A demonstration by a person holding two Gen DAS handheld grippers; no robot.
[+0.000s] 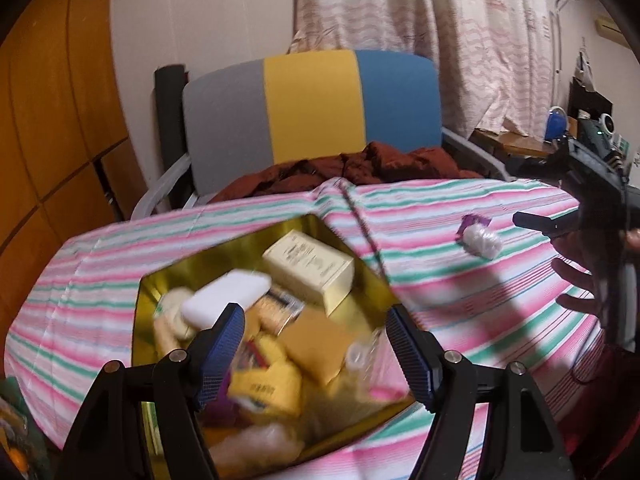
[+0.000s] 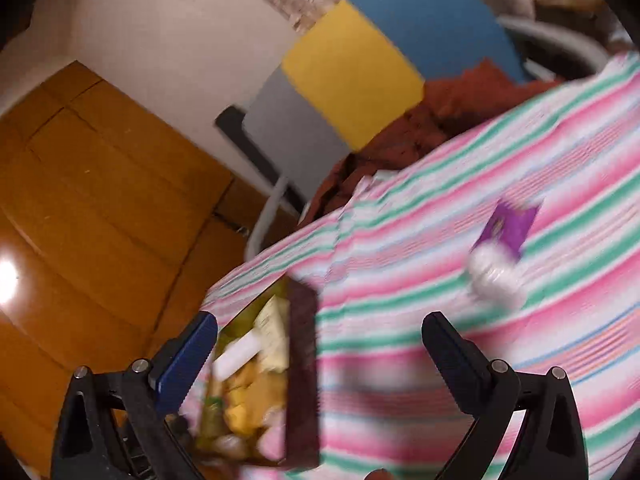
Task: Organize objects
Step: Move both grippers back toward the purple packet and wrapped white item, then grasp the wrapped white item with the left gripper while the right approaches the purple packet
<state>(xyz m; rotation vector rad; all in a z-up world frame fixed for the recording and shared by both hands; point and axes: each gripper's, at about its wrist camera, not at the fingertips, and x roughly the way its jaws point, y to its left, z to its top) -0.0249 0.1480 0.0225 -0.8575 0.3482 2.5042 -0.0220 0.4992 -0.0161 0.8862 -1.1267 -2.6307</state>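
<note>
The left gripper [image 1: 314, 344] hangs over the open tin [image 1: 224, 248], fingers wide, holding nothing. The tin stands on the striped cloth [image 1: 440, 208] & is full w/ items: a cream box [image 1: 310, 266], a white case [image 1: 226, 296], yellow packs. The right gripper [image 2: 320, 344] is also wide & empty. A purple-white packet [image 2: 500, 248] lies on the cloth, well apart from the tin. Behind is a chair [image 1: 312, 100].

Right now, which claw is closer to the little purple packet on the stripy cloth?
Right. The right claw hovers just short of the purple packet; the left claw is over the gold tin.
</note>
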